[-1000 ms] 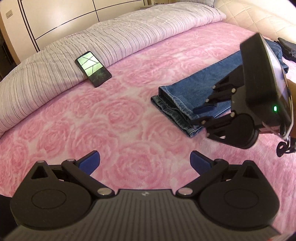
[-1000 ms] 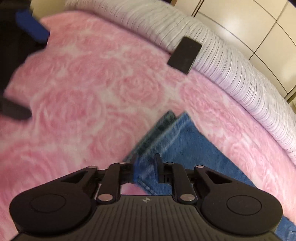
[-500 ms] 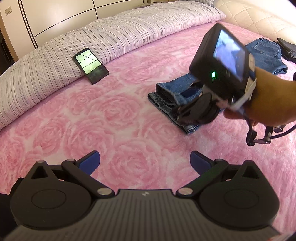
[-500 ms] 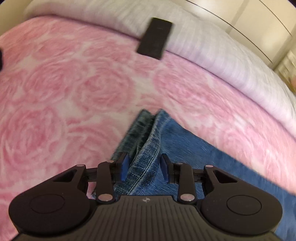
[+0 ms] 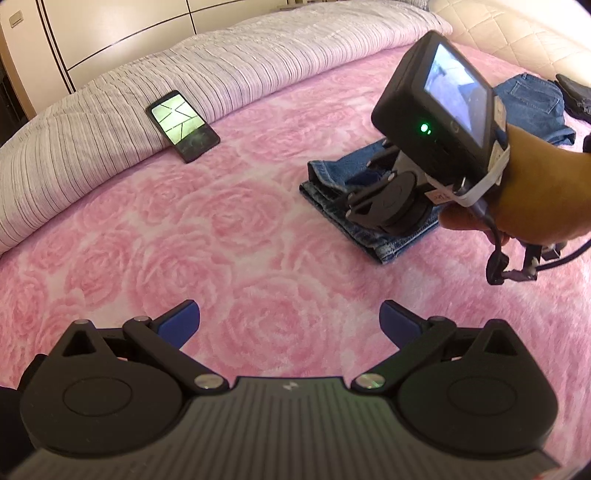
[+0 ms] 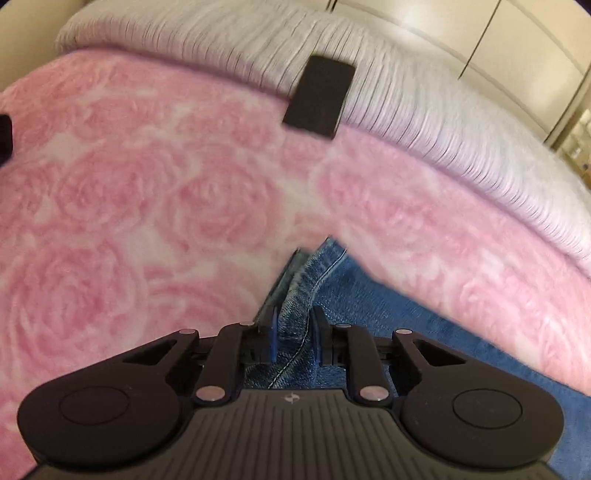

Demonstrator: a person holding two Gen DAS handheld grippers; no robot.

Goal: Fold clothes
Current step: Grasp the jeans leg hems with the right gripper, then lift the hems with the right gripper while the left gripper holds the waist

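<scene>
Blue jeans [image 5: 384,236] lie stretched on the pink rose blanket [image 5: 221,229], leg ends toward the middle of the bed, waist [image 5: 528,103] at the far right. My right gripper [image 6: 293,334] is shut on the jeans' leg hem [image 6: 299,295], which bunches up between its fingers; it also shows in the left wrist view [image 5: 373,184], held by a hand over the leg ends. My left gripper [image 5: 290,323] is open and empty above bare blanket, left of and nearer than the jeans.
A black phone [image 5: 183,125] with a lit screen rests at the edge of the grey striped bedspread [image 5: 110,122]; it also shows in the right wrist view [image 6: 319,96]. Cream wardrobe doors [image 5: 110,33] stand behind. A dark item [image 5: 576,96] lies at the far right.
My right gripper came in over the leg ends and closed on the hem, which now bunches up between its fingers. My left gripper stayed open and hardly moved.
</scene>
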